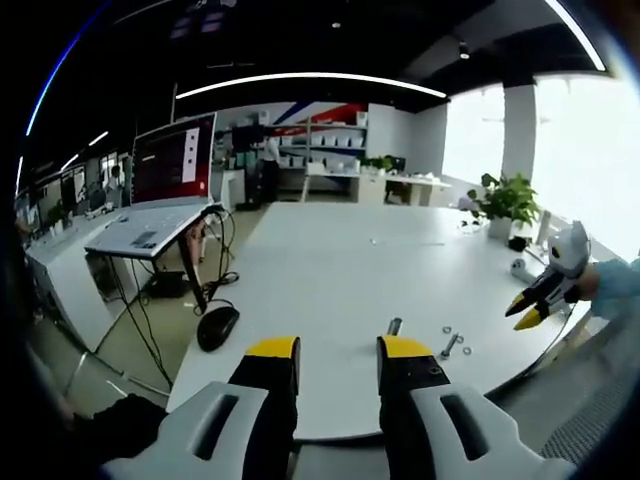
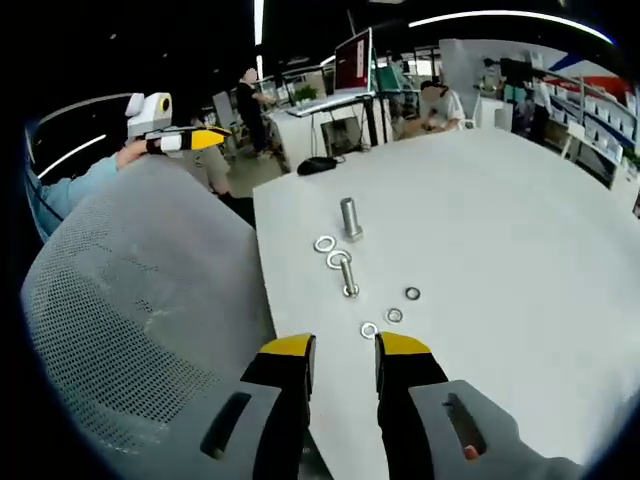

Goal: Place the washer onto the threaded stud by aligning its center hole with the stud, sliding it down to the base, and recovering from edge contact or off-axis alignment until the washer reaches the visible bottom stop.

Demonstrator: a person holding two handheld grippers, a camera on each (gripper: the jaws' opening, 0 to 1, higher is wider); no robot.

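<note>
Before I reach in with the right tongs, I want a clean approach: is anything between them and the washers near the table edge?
Nothing visible blocks it. The right tongs hover over bare table, with the nearest washer just ahead. The lying bolt and upright stud sit farther on.

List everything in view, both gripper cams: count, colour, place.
table: 1, white, under all parts
upright stud: 1, metal, standing near table edge
lying bolt: 1, metal, flat, nearer than the stud
washers: 5 loose, metal; two by the stud and bolt, three nearer the right gripper
mesh chair back: 1, grey, off the table's edge
mouse: 1, black, table's corner
laptop: 1, silver, red screen, on side stand
potted plant: 1, green, far table edge
left gripper: yellow tips, open, empty
right gripper: yellow tips, open, empty
</note>
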